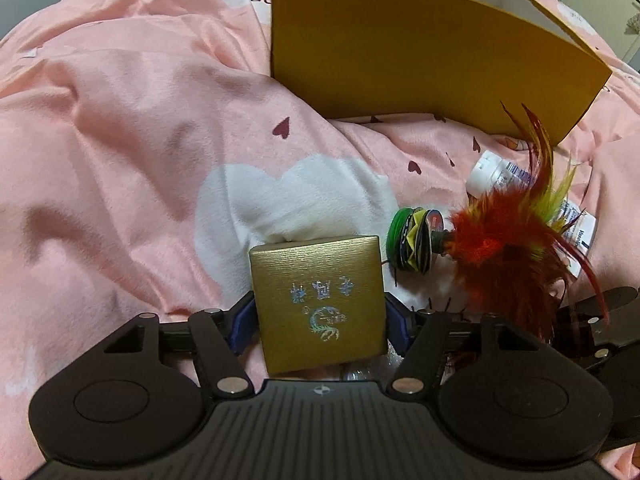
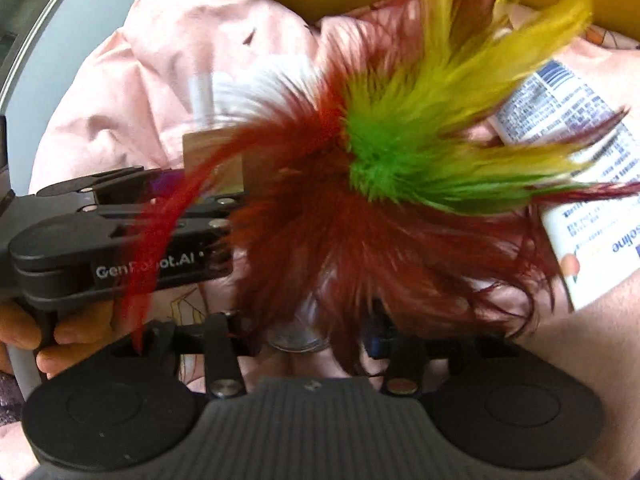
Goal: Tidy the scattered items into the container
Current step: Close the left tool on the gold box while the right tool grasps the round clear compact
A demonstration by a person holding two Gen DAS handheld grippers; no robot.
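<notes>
A: L gripper (image 1: 320, 316) status?

B: Clamped on the small gold box (image 1: 318, 304), blue pads pressing both side faces. Box upright, held low over the pink duvet (image 1: 120, 152).

A: R gripper (image 2: 316, 340)?

B: Can't tell if it's clenched or released. Feathers (image 2: 380, 184) of the shuttlecock toy (image 1: 500, 240) smother the view, frame blurred. Something clear and round sits between the fingers, unidentified.

A: Outward from there?

B: Shuttlecock's stacked discs (image 1: 416, 240) lie just beside the box. White lotion bottle (image 1: 492, 172) lies behind the feathers. Yellow container (image 1: 420, 60) stands beyond, open top, near wall facing the L gripper.

A: Risks?

B: My judgement: grip sits low on the box, so a quick lift may tip it. Near wall is tall; insufficient clearance would knock the container back on soft bedding. Both grippers crowd each other, so collision is possible. Feathers may snag in the R linkage.
</notes>
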